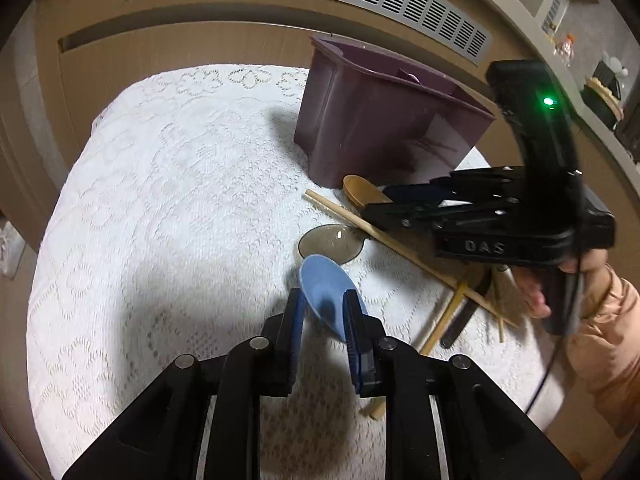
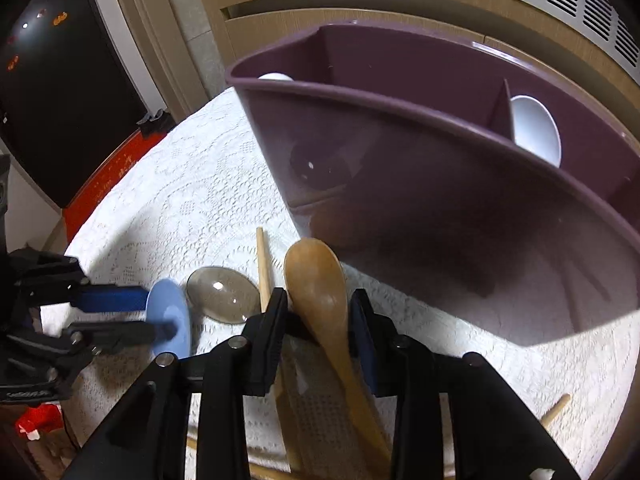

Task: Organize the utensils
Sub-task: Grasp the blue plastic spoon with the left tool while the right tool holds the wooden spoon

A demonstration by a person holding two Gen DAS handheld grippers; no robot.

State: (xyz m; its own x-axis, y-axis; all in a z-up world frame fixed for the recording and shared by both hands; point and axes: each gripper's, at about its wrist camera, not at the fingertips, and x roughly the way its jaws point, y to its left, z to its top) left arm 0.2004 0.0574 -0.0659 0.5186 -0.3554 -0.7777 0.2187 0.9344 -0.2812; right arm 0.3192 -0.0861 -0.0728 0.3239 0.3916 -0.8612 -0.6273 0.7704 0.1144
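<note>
Blue spoon (image 1: 326, 292): gripped at its bowl in the left gripper (image 1: 323, 320) jaws, near centre of the worktop (image 1: 160, 200).
Wooden spoon (image 2: 320, 292): between the right gripper (image 2: 318, 320) jaws, gripped or not I cannot tell; long axis ran toward the camera.
Purple caddy (image 2: 440, 208): just beyond the wooden spoon's bowl, nearer the right hand.

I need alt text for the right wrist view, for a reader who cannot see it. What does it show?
The right gripper has a wooden spoon between its fingers, just in front of a purple divided utensil holder on a white lace tablecloth. At the left, the left gripper holds a blue spoon beside a clear grey spoon.
</note>
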